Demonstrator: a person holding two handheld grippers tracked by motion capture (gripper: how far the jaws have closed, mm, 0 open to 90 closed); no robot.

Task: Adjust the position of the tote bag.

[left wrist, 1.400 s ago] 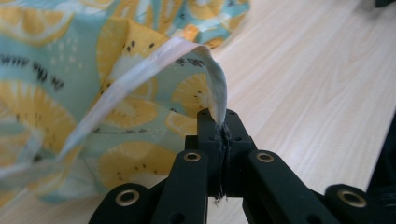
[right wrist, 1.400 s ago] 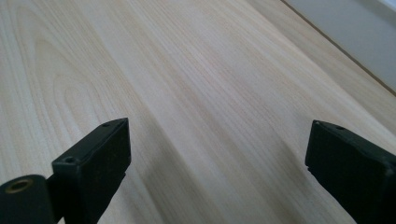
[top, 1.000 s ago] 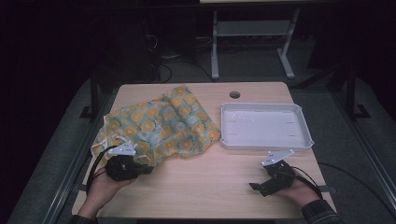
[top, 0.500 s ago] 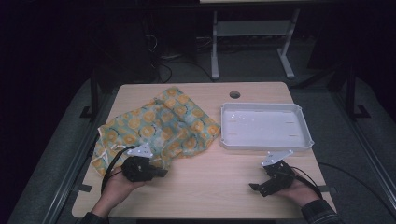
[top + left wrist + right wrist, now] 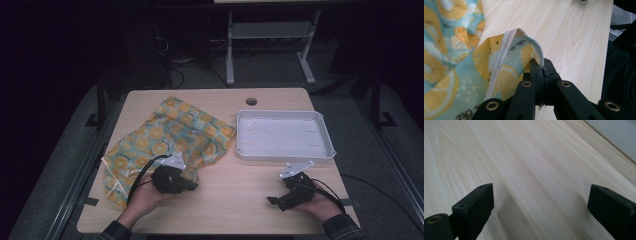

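The left claw (image 5: 541,71) is clamped on the hemmed corner of the cloth (image 5: 170,135); soft and light, it will drape. The right claw (image 5: 539,202) gapes wide, empty, beside the tray (image 5: 282,156).

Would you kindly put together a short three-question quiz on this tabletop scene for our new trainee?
1. True or false: the left gripper is shut on the patterned cloth.
2. What lies between the right gripper's jaws? A) cloth B) nothing C) tray edge
3. Which object sits on the table to the right of the cloth?

Key: 1 true; 2 B, they stand open over bare wood; 3 the empty white tray.
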